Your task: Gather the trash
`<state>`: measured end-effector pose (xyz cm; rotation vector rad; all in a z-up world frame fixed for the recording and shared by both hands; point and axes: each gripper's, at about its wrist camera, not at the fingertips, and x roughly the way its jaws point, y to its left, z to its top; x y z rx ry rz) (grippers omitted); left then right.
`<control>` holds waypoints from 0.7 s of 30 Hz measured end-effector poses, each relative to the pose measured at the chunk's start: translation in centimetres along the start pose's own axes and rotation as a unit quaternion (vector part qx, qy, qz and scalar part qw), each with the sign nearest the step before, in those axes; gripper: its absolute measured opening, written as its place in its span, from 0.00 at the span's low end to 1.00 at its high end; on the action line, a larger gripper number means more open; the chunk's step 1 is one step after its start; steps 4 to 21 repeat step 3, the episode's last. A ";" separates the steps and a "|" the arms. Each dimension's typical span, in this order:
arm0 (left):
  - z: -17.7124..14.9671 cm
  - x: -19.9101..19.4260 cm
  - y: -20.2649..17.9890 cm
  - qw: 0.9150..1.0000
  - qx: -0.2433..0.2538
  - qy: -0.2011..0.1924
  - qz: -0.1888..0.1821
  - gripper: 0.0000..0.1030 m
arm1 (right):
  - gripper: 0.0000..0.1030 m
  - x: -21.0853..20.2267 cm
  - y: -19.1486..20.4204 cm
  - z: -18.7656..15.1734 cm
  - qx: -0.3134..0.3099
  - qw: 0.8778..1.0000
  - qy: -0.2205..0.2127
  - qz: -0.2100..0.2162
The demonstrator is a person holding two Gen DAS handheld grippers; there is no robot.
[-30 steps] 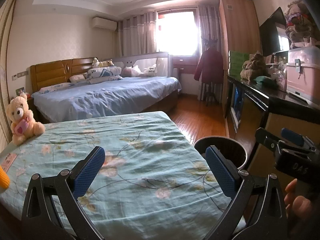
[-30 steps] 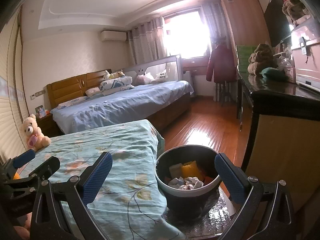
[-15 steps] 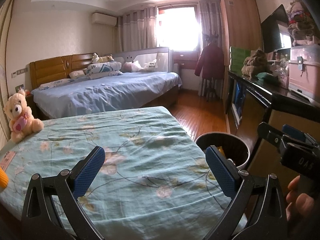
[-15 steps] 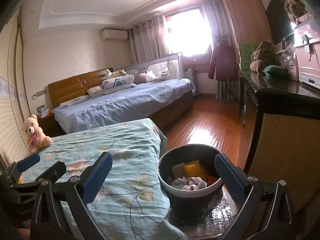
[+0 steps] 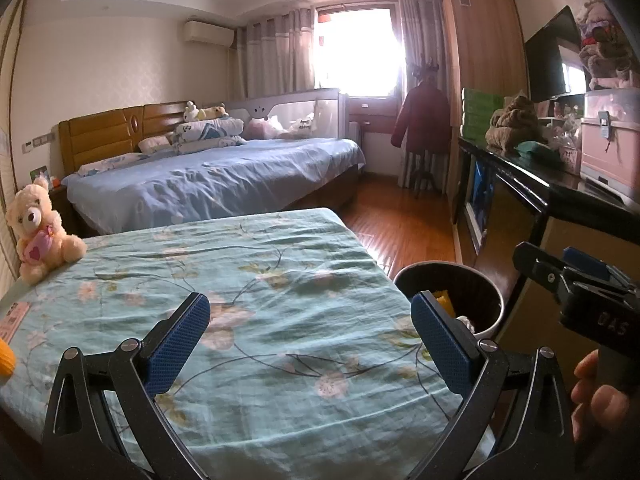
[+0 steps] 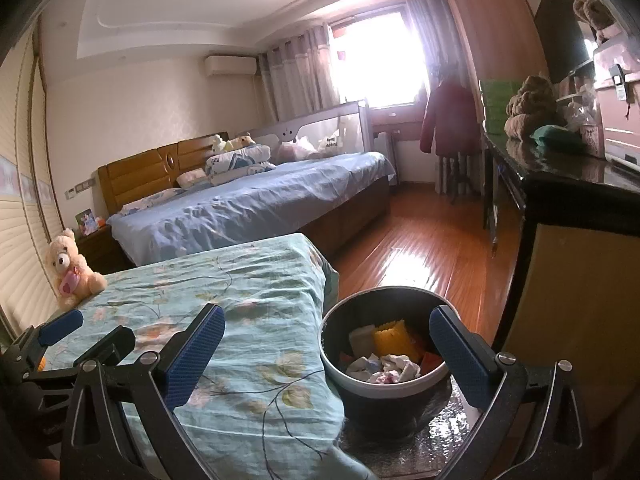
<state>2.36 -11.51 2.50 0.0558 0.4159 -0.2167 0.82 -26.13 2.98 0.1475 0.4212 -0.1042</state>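
A dark round bin [image 6: 384,364] stands on the floor by the bed's corner, holding crumpled white paper [image 6: 394,366], a yellow packet [image 6: 392,338] and other scraps. My right gripper [image 6: 326,352] hangs open over the bin's near side with nothing between its fingers. In the left wrist view my left gripper [image 5: 310,340] is open and empty above the teal floral bedsheet [image 5: 248,280]. The same bin [image 5: 452,292] shows just past its right finger. The right gripper's body and a hand [image 5: 600,396] are at the right edge of the left wrist view.
A teddy bear [image 5: 38,232] sits at the sheet's far left corner. A blue bed [image 5: 216,180] lies beyond. A dark dresser [image 6: 560,192] with boxes and toys runs along the right wall. Wooden floor [image 6: 420,248] stretches toward the window. A yellow object [image 5: 6,358] shows at the left edge.
Both views have risen and tipped slightly, so the bin's contents show more. Both grippers stay open and empty.
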 end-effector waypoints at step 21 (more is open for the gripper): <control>-0.1 0.4 0.4 1.000 -0.008 0.006 -0.003 1.00 | 1.00 0.6 0.0 0.1 0.001 1.000 0.010 0.004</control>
